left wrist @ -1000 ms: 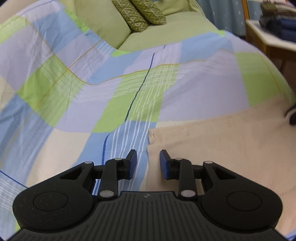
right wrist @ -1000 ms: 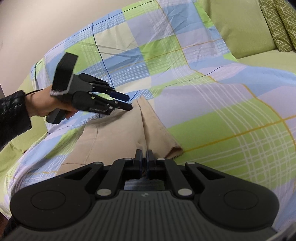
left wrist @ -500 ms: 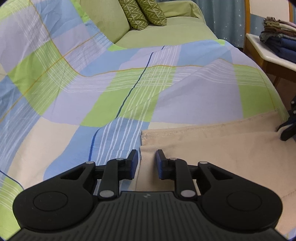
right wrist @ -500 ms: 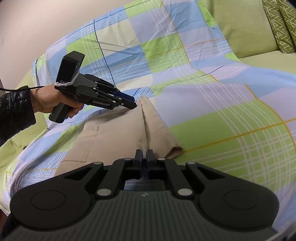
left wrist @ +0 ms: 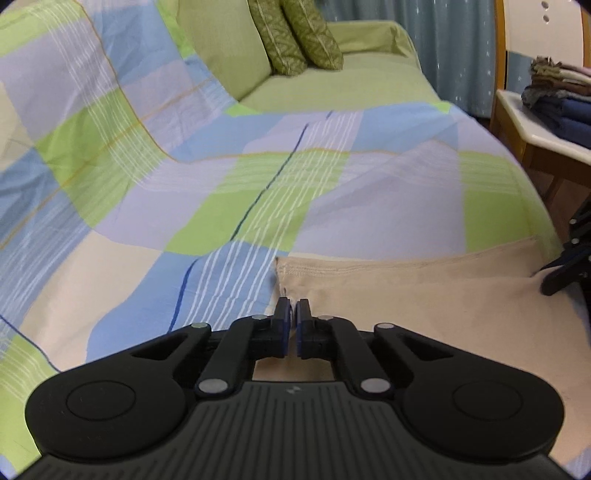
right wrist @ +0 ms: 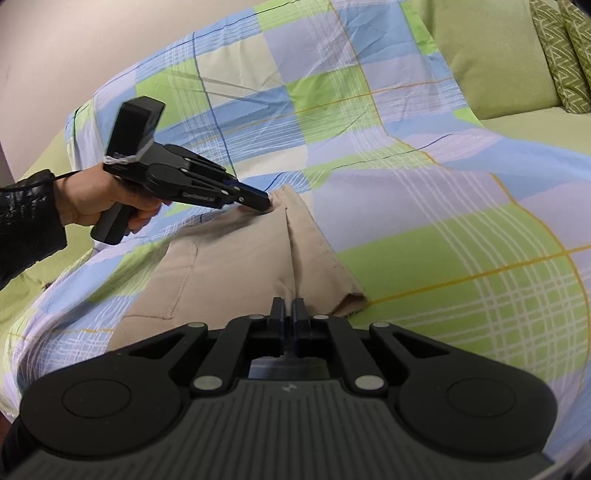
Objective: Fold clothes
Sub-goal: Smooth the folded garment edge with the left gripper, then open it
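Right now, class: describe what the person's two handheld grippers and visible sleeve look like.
Both the left gripper and right gripper are matte black, with linked bars, silver pivot pins, ribbed bodies and blue pads. The left has a pistol handle, a boxy top block, small white lettering and a thin black cable. The sleeve is shiny black.

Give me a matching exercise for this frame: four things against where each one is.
Things:
1. beige cotton garment
2. two olive patterned cushions
3. stack of folded dark clothes
4. left gripper

Places:
A. on a white side table
B. against the sofa back
C. pinching the garment's far corner
D. spread on the checked sheet

Pairs: 1-D, 2-B, 3-A, 4-C
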A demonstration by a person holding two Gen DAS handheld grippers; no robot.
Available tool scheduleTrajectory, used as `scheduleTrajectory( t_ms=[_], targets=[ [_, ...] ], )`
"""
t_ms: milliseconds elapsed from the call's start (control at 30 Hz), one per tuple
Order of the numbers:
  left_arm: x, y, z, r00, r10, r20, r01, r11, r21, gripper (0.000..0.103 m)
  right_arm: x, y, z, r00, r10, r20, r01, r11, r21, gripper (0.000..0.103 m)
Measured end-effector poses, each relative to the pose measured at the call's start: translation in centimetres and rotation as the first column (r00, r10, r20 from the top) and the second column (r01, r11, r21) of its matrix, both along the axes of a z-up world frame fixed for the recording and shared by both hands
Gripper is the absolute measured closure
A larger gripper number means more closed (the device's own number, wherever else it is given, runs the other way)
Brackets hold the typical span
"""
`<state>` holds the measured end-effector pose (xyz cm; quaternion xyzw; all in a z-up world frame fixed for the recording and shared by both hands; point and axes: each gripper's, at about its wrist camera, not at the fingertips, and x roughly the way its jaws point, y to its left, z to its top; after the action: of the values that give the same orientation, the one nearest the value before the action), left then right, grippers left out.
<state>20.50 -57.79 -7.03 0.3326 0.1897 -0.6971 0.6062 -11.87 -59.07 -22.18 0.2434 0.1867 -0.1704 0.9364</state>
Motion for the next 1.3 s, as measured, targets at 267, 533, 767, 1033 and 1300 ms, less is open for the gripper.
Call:
scheduleTrajectory(
  t_ms=[267,533,767,1033,1300],
  targets=[
    [0.8,-0.5,0.4,0.999,0.032,-0.015,-0.032,0.999,-0.028,0.103,-1.0,-0.2,2.0,0.999,-0.031,0.045,0.033,0.998,-0.053,0.102],
    [0.8,-0.3,-0.4,0.998,0.055,0.001,-0.055,0.998,0.011,0.103,-1.0,-0.9,1.4,0.999,-0.035,0.011,0.035,0.999,-0.029,0.103],
    [0.5,-0.1,-0.3,0.998,0.061,0.017,-0.061,0.998,-0.002,0.103,-0.8,-1.0,0.3,0.999,-0.031,-0.014,0.031,1.000,-0.004,0.102],
    [-1.0,0.2,0.4,0.997,0.040,0.065,-0.038,0.999,-0.032,0.103,-0.5,-0.8,0.1,0.999,-0.030,-0.015,0.030,1.000,-0.008,0.102],
    [-0.5,-1.4,-0.6,0.997,0.038,0.071,-0.039,0.999,0.017,0.097,-0.4,-0.9,0.0,1.000,-0.027,-0.016,0.027,1.000,-0.005,0.102]
  ],
)
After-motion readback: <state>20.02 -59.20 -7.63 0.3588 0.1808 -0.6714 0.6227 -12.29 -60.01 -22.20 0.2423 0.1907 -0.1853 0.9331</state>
